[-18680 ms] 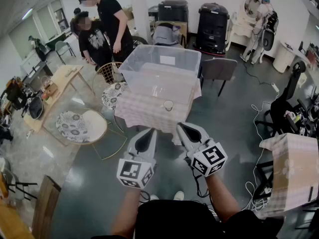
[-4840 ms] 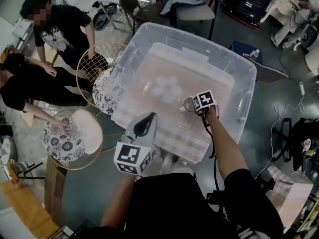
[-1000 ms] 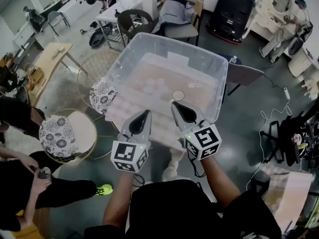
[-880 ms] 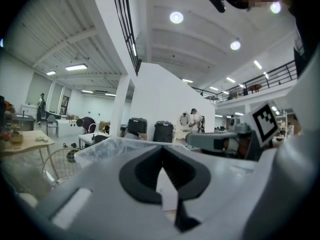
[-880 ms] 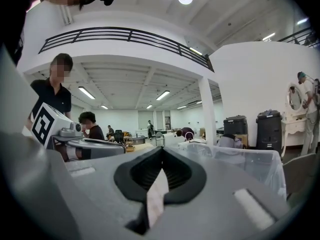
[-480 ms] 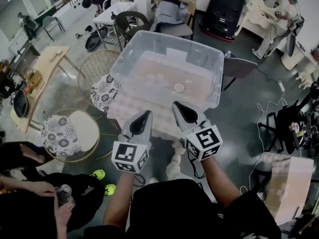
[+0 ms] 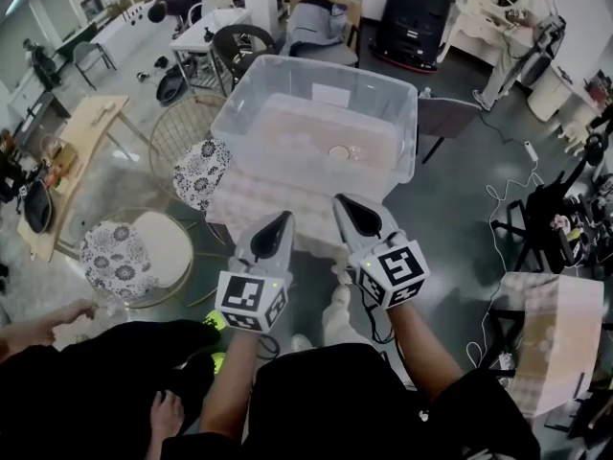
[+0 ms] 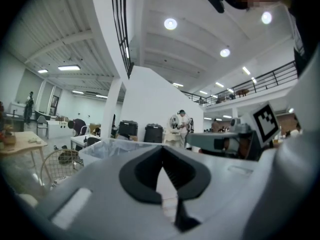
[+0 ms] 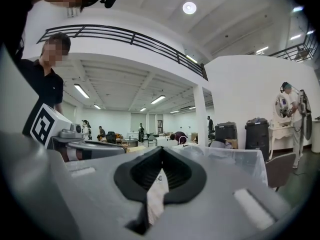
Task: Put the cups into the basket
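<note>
Inside clear plastic basket [image 7: 406, 147]: round cup [image 7: 338, 151], perhaps glass; left gripper [image 7: 283, 218], right gripper [image 7: 341, 200] jaws closed.

The right gripper [image 7: 350, 205], earlier inside the clear basket [image 7: 410, 137] holding the cup [image 7: 338, 151], has let it go there and drawn back beside the left gripper [image 7: 281, 222].

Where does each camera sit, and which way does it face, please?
Head view: on the person's head, looking steeply down at the bin with a cup inside; both arms, the left gripper and the right gripper show.
Left gripper view: on the left gripper, looking level along its shut jaws towards the bin; the right gripper shows at right.
Right gripper view: on the right gripper, level along its shut jaws; the left gripper shows at left.
Shared: all three see the bin.
</note>
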Demonstrator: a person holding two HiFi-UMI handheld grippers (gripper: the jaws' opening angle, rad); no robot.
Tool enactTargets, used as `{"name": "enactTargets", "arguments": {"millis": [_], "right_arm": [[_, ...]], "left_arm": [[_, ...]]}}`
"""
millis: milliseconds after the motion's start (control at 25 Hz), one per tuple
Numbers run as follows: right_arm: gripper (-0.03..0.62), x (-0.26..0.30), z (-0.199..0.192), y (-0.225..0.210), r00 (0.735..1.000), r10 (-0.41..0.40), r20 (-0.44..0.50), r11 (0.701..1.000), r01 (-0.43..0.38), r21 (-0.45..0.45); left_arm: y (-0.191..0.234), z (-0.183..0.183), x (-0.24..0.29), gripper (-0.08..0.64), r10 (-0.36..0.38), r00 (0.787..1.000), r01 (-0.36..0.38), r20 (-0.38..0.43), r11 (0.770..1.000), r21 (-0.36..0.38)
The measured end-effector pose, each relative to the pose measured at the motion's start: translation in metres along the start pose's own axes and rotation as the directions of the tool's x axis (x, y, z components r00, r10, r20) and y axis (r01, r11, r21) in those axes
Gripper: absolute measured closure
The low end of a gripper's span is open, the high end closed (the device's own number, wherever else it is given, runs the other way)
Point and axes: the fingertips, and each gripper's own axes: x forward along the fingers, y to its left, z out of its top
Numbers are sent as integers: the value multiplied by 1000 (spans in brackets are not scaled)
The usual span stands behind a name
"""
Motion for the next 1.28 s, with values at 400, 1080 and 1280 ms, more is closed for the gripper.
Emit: {"name": "enactTargets", "arguments": {"millis": [400,1080,1280], "right_arm": [[589,-36,3,29,999,-37,16,999,37,-12],[591,-75,8,30,999,5,35,1000,-5,-21],[591,-86,10,27,999,26,36,999,-26,-22]], "left_arm": [[-23,-3,-33,555,-42,999,42,8,999,6],[-63,4,-36,555,-18,1000,17,19,1000,23],[-76,5,-33,555,-5,1000,4,22,1000,22]]}}
